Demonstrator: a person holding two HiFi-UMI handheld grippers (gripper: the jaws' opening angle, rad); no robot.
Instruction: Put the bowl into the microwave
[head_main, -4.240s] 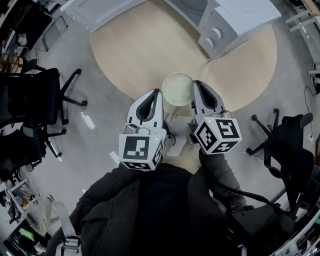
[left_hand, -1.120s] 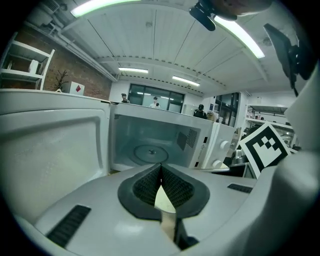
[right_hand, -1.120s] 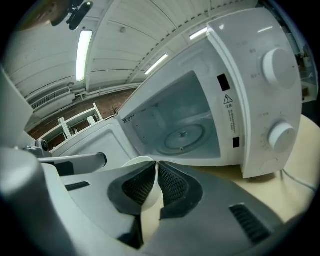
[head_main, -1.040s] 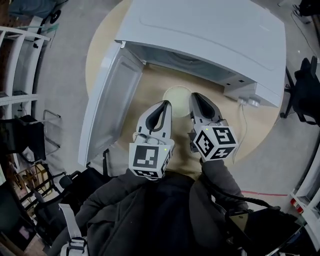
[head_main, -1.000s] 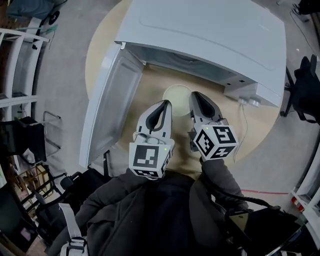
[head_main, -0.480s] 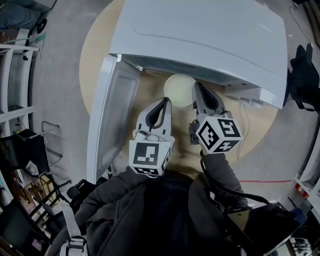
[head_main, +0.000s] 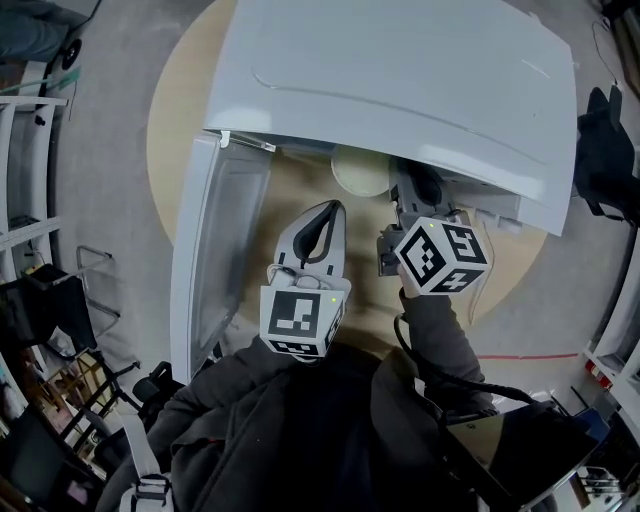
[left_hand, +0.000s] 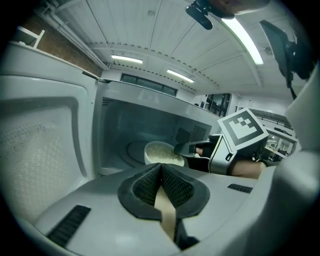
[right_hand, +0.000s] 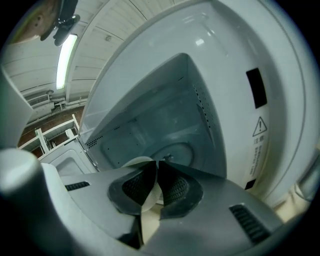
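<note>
A pale bowl (head_main: 360, 170) filled with white grains hangs at the mouth of the white microwave (head_main: 400, 80), partly under its top. My right gripper (head_main: 408, 186) is shut on the bowl's right rim and reaches into the opening. In the right gripper view the bowl rim (right_hand: 136, 163) sits between the pads, with the cavity's turntable (right_hand: 176, 150) behind. My left gripper (head_main: 322, 222) is shut and empty, held back in front of the opening. The left gripper view shows the bowl (left_hand: 161, 152) inside the cavity with the right gripper (left_hand: 186, 148) on it.
The microwave door (head_main: 215, 260) stands swung open on the left. The microwave rests on a round wooden table (head_main: 300, 195). A white cable (head_main: 482, 275) trails at the right. Shelving (head_main: 30, 120) and dark chairs (head_main: 600, 150) stand around on the grey floor.
The right gripper has carried the bowl forward, from in front of the microwave into its opening. The left gripper has stayed back in about the same place.
</note>
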